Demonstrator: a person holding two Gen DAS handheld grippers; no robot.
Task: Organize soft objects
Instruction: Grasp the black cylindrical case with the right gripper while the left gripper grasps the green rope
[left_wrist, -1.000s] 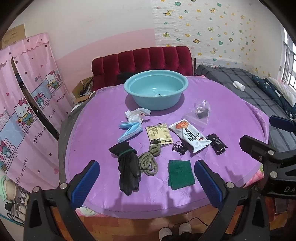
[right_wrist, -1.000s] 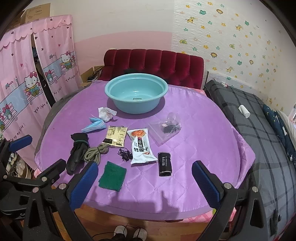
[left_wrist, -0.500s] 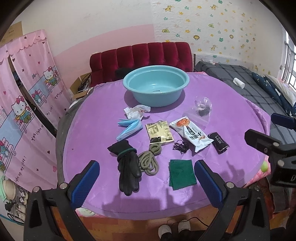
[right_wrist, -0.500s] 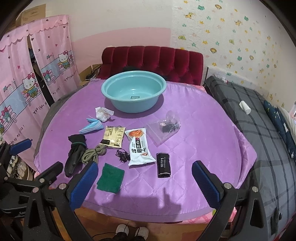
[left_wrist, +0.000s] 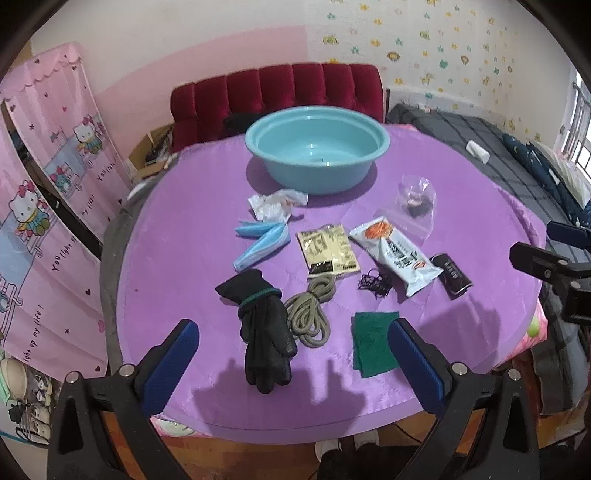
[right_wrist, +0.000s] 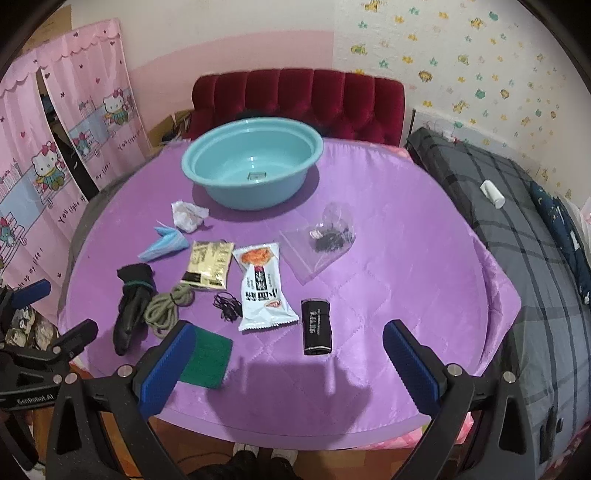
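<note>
A teal basin (left_wrist: 317, 181) (right_wrist: 251, 195) stands at the back of the purple round table (left_wrist: 177, 258) (right_wrist: 406, 240). In front of it lie a black glove (left_wrist: 267, 332) (right_wrist: 129, 310), a coiled rope (left_wrist: 310, 314) (right_wrist: 166, 306), a green cloth (left_wrist: 371, 343) (right_wrist: 208, 354), blue face masks (left_wrist: 262, 240) (right_wrist: 164, 243) and a crumpled tissue (left_wrist: 275, 205) (right_wrist: 188, 216). My left gripper (left_wrist: 291, 334) (right_wrist: 55, 314) hangs open over the front edge, near the glove. My right gripper (right_wrist: 288, 334) (left_wrist: 546, 245) is open too, before a black box (right_wrist: 316, 326).
Also on the table: a yellow packet (left_wrist: 330, 251), a snack packet (right_wrist: 262, 288), a tangled black string (right_wrist: 227, 306) and a clear bag (right_wrist: 325, 240). A red sofa (right_wrist: 295, 96) stands behind, a plaid bed (right_wrist: 517, 206) to the right, pink curtains (left_wrist: 48, 206) to the left.
Both grippers have drifted slightly forward toward the table and stay open. Nothing on the table has moved.
</note>
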